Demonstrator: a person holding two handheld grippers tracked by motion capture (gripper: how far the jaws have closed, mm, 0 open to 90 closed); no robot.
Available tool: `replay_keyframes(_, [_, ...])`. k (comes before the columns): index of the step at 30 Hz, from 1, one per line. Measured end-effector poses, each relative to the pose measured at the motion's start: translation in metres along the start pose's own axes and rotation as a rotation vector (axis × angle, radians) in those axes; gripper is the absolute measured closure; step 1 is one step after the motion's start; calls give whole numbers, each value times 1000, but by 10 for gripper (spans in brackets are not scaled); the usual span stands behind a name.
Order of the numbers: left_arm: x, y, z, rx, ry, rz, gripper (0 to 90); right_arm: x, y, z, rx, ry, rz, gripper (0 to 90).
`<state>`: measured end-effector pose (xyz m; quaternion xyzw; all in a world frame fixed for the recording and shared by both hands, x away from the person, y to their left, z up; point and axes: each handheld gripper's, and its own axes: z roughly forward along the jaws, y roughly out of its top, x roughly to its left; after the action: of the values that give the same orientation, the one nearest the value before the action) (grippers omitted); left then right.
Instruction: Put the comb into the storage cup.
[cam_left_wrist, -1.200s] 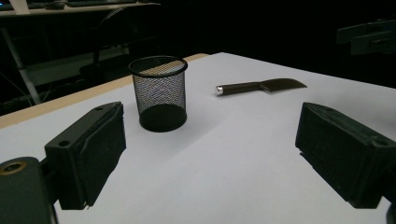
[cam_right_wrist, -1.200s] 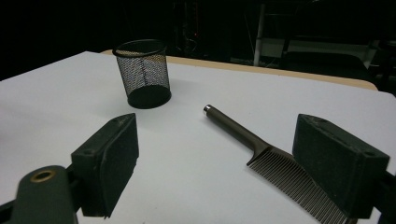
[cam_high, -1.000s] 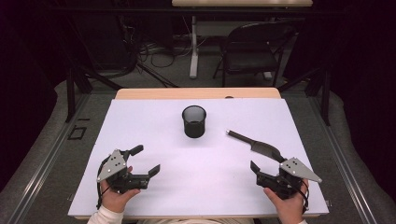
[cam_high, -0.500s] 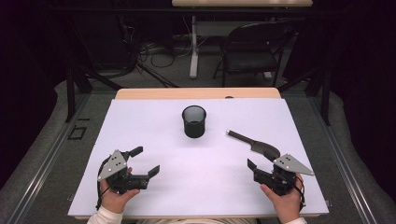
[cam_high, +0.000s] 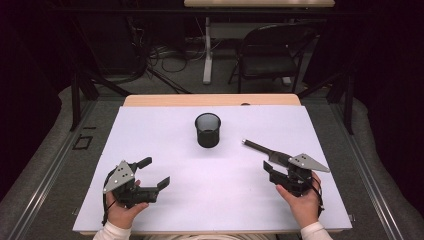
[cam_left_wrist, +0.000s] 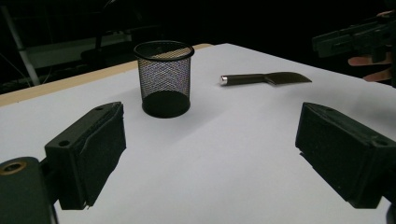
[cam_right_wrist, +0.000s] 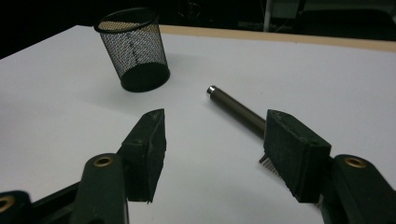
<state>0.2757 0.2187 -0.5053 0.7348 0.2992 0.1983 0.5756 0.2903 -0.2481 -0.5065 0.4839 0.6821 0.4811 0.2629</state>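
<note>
1. a person sits at a table covered by a white sheet (cam_high: 165, 200), holding a two-jaw gripper in each hand.
2. the right gripper (cam_high: 278, 173) is near the table's right edge, just beside a dark metal spatula-like tool (cam_high: 265, 151) that lies flat on the sheet.
3. its jaws have just been closing and now stand about half open; in the right gripper view (cam_right_wrist: 212, 151) they grip nothing. the tool's handle (cam_right_wrist: 236, 111) runs toward the right-hand jaw, and its blade end is hidden behind that jaw.
4. whether that jaw touches the tool cannot be told.
5. the left gripper (cam_high: 156, 174) rests low at the near left of the table, well apart from everything, jaws spread wide and empty; the left gripper view (cam_left_wrist: 210, 154) shows bare sheet between them.
6. a black wire-mesh cup (cam_high: 208, 129) stands upright near the middle of the table, toward the far side, apart from the tool.
7. beyond the table stands a dark chair (cam_high: 272, 55) on the floor.
</note>
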Motion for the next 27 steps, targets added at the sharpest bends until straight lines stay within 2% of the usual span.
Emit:
replay_keyframes(1, [0, 0, 0, 0, -1, -4, 87, 0, 0, 0, 0, 0, 0, 392])
replay_keyframes(2, [0, 0, 0, -3, 0, -10, 87, 0, 2, 5, -30, -5, -21, 423])
replay_keyframes(7, [1, 0, 0, 2, -5, -14, 87, 0, 5, 11, -38, -15, -18, 451])
replay_keyframes(8, [1, -1, 1, 7, -3, -13, 87, -1, 6, 15, -27, -20, 4, 456])
replay_keyframes(10, [1, -1, 1, 7, -4, -12, 87, -3, 8, 18, -24, -22, 15, 469])
replay_keyframes(17, [1, -1, 1, 8, -2, -15, 88, -7, 14, 29, 20, -36, 24, 511])
replay_keyframes(18, [1, -1, 1, 8, -1, -14, 89, -8, 18, 32, 38, -46, 21, 535])
replay_keyframes(22, [1, -1, 1, 12, -4, -15, 89, -10, 23, 40, 51, -44, 44, 588])
replay_keyframes(27, [1, -1, 1, 14, -6, -16, 90, -11, 29, 47, 76, -49, 48, 662])
